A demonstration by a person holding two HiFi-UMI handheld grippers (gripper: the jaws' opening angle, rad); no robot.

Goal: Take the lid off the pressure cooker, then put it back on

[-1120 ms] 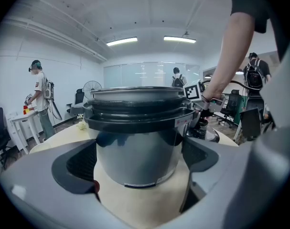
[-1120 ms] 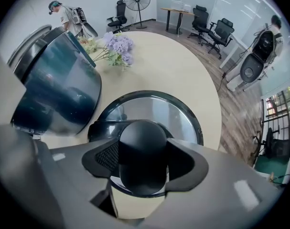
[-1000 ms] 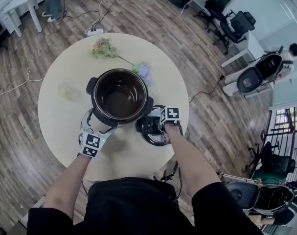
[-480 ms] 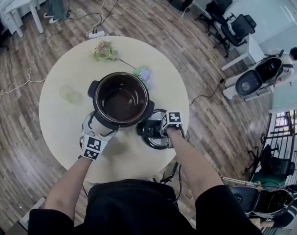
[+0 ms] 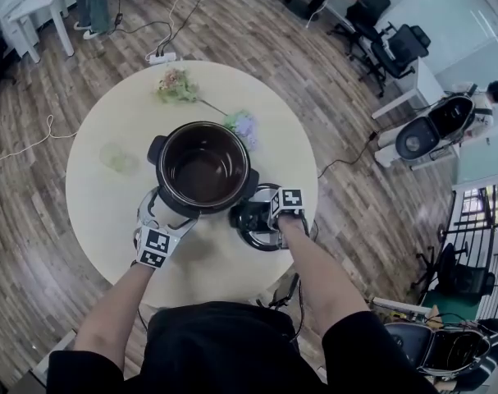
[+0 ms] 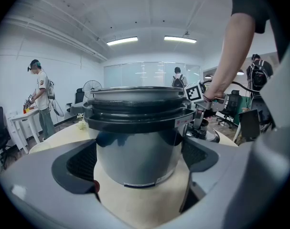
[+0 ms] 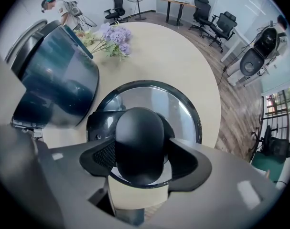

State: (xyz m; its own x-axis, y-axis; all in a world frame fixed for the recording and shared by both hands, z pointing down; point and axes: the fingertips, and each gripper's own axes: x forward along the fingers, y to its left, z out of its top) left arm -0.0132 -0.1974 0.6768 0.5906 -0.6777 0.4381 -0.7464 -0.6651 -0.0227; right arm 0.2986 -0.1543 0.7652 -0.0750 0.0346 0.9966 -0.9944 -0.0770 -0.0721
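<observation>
The open pressure cooker pot [image 5: 202,164] stands mid-table with its dark inner bowl showing. Its lid [image 5: 265,243] lies flat on the table just right of the pot. My right gripper [image 5: 261,213] points straight down over the lid. In the right gripper view the lid's black knob [image 7: 139,137] sits between the jaws of the right gripper [image 7: 140,154], which are closing, with a slight gap still at the pads. My left gripper [image 5: 162,210] is at the pot's near-left side. In the left gripper view its open jaws [image 6: 140,156] frame the pot's wall [image 6: 135,151]; contact is unclear.
The round beige table [image 5: 109,203] also carries a flower bunch [image 5: 176,84] at the far side, purple flowers [image 5: 242,121] behind the pot, and a faint greenish glass thing [image 5: 113,154] at left. The lid lies close to the table's near-right edge. Office chairs and other cookers stand on the floor.
</observation>
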